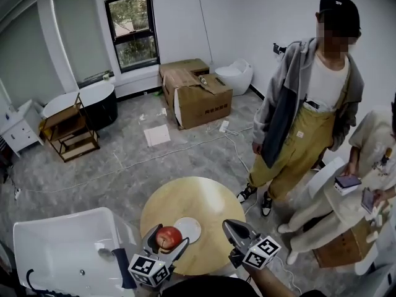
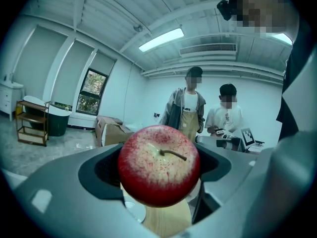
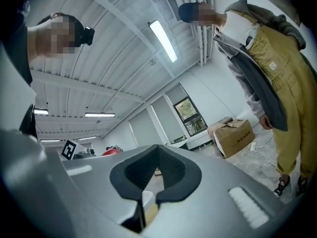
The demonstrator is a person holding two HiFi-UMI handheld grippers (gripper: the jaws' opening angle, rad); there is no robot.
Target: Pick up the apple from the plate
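Head view: the left tool (image 1: 166, 246) grips the apple (image 1: 168, 236) just beside the bare white plate (image 1: 190, 231) on the round counter (image 1: 204, 203), so the pick-up looks essentially done.

Left gripper view: the apple (image 2: 158, 165) sits clamped between the jaws.

Right gripper view: the right tool (image 3: 157, 155) is closed and empty.

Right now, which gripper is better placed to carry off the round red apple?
The left gripper: its jaws clamp the round red apple, while the right gripper is shut and empty.
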